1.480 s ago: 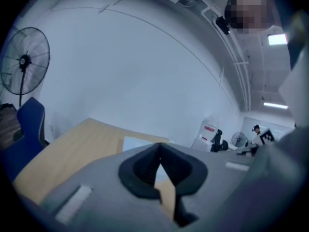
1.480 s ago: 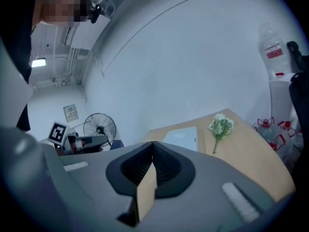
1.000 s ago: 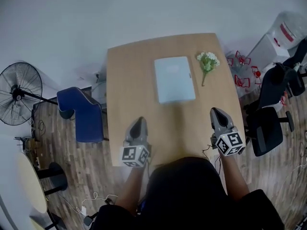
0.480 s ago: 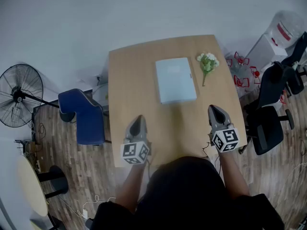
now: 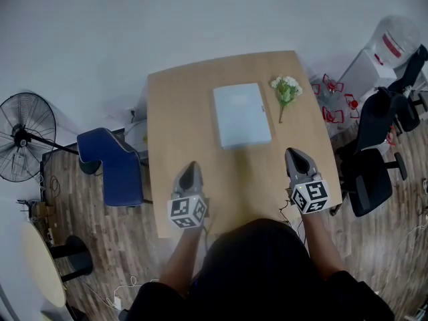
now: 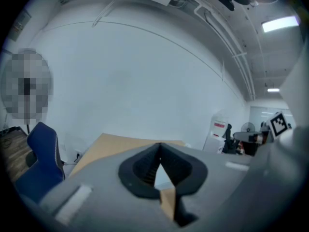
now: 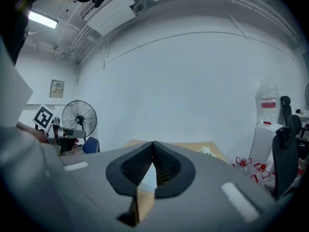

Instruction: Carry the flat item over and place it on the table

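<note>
Pale-blue flat item [image 5: 241,114] already lies on the wooden worktop [image 5: 180,112], well apart from the left tongs [image 5: 190,168] and right tongs [image 5: 293,153], both shut on nothing, so placement seems done and any regrasp would need them opened first.

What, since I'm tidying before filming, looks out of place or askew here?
Nothing is spilled or damaged. Only the white flower sprig stands out: it lies loose on the table beside the flat pale item, with no vase.

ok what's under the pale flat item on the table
The pale flat item lies on the wooden table; only tabletop shows around its edges. Anything beneath it is covered.
</note>
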### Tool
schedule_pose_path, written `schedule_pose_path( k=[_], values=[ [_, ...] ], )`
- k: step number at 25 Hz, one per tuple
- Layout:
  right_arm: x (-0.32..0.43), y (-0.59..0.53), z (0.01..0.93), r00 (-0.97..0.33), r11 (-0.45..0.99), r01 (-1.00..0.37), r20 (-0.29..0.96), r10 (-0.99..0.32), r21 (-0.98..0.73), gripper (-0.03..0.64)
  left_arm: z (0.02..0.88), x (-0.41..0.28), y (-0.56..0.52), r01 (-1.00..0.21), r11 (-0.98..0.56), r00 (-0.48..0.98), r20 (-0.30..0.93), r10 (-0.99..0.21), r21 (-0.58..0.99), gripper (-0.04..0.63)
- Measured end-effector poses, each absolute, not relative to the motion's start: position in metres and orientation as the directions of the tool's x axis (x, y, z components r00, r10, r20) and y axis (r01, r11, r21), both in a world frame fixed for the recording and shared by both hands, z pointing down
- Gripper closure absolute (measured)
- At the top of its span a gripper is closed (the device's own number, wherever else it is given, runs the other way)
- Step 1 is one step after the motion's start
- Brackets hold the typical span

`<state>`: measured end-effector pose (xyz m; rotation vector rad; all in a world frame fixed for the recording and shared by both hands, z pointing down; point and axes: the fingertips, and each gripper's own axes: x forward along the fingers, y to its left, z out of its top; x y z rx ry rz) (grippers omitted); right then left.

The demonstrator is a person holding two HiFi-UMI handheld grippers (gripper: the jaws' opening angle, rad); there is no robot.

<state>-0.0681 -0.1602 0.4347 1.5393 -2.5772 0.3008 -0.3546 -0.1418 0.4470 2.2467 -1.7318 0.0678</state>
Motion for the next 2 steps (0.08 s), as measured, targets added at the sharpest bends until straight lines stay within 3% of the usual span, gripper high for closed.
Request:
schedule_pose_path(
  k=[2],
  values=[
    [-0.0698,-0.1612,0.4365,-0.480,0.468,-0.877,0.211,-0.851,-0.107,0.617,0.4487,-0.3550,-0.1447,-0.952,-0.223,0.269,0.224,-0.937,0.210,0.594]
  ],
)
